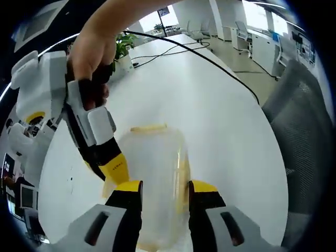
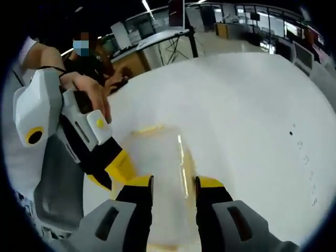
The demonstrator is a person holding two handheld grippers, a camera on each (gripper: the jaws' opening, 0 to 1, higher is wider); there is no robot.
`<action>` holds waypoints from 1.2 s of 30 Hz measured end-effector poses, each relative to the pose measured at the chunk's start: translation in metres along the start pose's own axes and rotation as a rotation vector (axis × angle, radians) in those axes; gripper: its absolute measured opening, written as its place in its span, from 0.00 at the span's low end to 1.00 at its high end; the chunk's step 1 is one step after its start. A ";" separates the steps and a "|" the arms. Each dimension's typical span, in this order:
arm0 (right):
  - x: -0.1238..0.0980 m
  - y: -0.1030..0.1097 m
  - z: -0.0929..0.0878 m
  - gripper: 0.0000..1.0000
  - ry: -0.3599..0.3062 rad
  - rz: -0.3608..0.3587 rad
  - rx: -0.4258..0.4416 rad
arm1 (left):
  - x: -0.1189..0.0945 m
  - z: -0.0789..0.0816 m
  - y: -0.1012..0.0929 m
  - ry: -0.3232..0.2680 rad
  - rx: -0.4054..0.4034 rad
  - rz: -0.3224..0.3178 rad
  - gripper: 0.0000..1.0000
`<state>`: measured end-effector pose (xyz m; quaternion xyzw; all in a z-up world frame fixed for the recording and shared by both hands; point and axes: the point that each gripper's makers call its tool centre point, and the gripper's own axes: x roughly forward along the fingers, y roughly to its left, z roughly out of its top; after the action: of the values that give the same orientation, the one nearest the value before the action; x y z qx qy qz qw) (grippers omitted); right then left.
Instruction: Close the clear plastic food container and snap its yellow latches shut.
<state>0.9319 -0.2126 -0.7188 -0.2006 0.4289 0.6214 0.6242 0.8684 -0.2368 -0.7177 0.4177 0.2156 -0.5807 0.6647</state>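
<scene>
A clear plastic container (image 1: pixel 157 152) with its lid on lies on the white table. A yellow latch (image 1: pixel 149 127) shows at its far end and another (image 1: pixel 184 173) along its right side. The jaws of my left gripper (image 1: pixel 165 186) stand apart over the near end of the lid, open. My right gripper (image 1: pixel 116 170), held by a hand, reaches in from the left and its yellow tip touches the container's left edge. In the right gripper view the container (image 2: pixel 163 157) lies under my right gripper (image 2: pixel 173 184), whose jaws are also apart. The left gripper (image 2: pixel 121 165) is at the container's left edge.
The white table (image 1: pixel 210 105) stretches far ahead, with a black cable (image 1: pixel 210 58) and a potted plant (image 1: pixel 123 50) at its far end. A grey mesh chair (image 1: pixel 304 121) stands at the right. A person (image 2: pixel 58 68) is at the left.
</scene>
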 end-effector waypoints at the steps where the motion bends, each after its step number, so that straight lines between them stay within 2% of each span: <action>1: 0.000 0.000 0.000 0.29 0.014 0.014 0.001 | 0.000 0.000 0.000 0.001 0.002 0.000 0.28; 7: 0.001 0.000 -0.004 0.30 0.069 0.078 0.021 | 0.000 0.001 0.000 0.010 0.003 -0.002 0.28; 14: 0.002 -0.013 -0.005 0.32 0.077 0.126 0.069 | 0.000 0.001 0.000 0.021 0.008 -0.005 0.28; 24: 0.006 -0.009 -0.006 0.36 0.081 0.163 0.095 | 0.003 0.001 0.001 0.042 0.059 -0.020 0.32; 36: 0.008 -0.007 -0.006 0.36 0.095 0.169 0.114 | 0.005 0.000 0.002 0.071 0.042 -0.015 0.31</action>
<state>0.9355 -0.2139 -0.7302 -0.1573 0.5081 0.6362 0.5589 0.8712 -0.2401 -0.7205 0.4502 0.2300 -0.5748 0.6435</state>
